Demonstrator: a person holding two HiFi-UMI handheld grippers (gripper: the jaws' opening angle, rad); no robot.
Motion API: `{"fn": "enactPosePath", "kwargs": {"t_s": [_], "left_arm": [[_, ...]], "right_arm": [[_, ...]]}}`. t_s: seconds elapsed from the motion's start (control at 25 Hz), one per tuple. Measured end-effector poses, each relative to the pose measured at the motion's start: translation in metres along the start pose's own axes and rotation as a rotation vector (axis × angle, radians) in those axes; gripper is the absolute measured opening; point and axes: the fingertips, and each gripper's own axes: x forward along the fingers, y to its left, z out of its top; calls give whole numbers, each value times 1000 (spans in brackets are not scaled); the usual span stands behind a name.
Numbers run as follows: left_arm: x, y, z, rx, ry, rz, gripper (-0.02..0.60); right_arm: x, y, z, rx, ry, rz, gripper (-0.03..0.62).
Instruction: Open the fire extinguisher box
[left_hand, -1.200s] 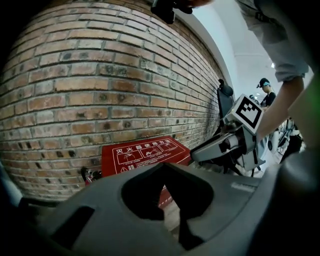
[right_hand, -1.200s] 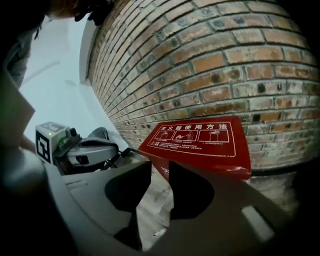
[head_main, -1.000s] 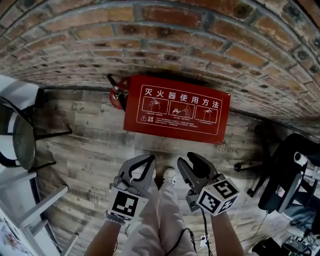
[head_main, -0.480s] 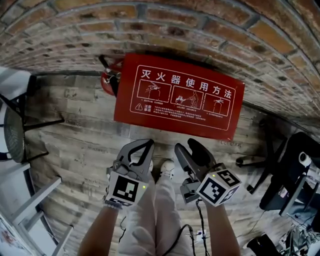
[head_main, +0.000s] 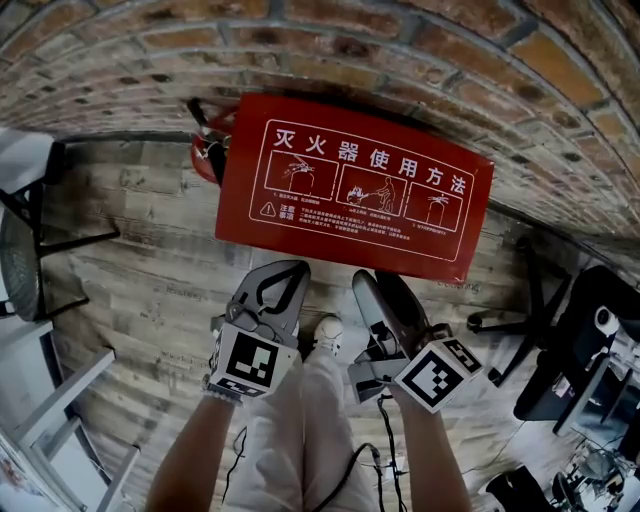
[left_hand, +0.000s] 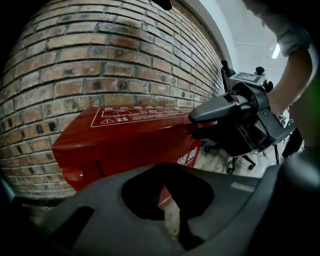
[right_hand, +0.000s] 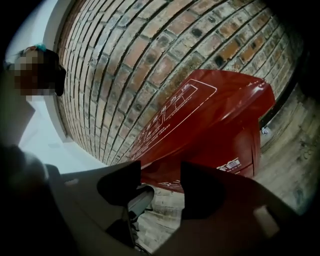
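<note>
While the red fire extinguisher box (head_main: 355, 185) lies closed at the floor's (head_main: 150, 270) far edge against the brick wall (head_main: 400, 40), the left gripper (head_main: 283, 268) hovers near it, clenched on nothing. The right gripper (head_main: 378, 287), whose jaws have just been opening, gapes empty.

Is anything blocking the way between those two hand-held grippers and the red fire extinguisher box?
Nothing visible does. Only bare wooden floor lies between the fire extinguisher box and both the left gripper and the right gripper. The right gripper's fingers have just been opening, with nothing between them.
</note>
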Motion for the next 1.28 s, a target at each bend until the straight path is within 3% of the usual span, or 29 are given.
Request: {"fn": "enactPosePath", "kwargs": {"t_s": [0.88,1.28], "left_arm": [[12,-9,-6,11,9,-21,-2],[9,-17,-18,-12,30,-24,-2]], "right_arm": [[-12,16,6,-24,9,-6,229],[-23,32,13,-113,14,4,195]]}}
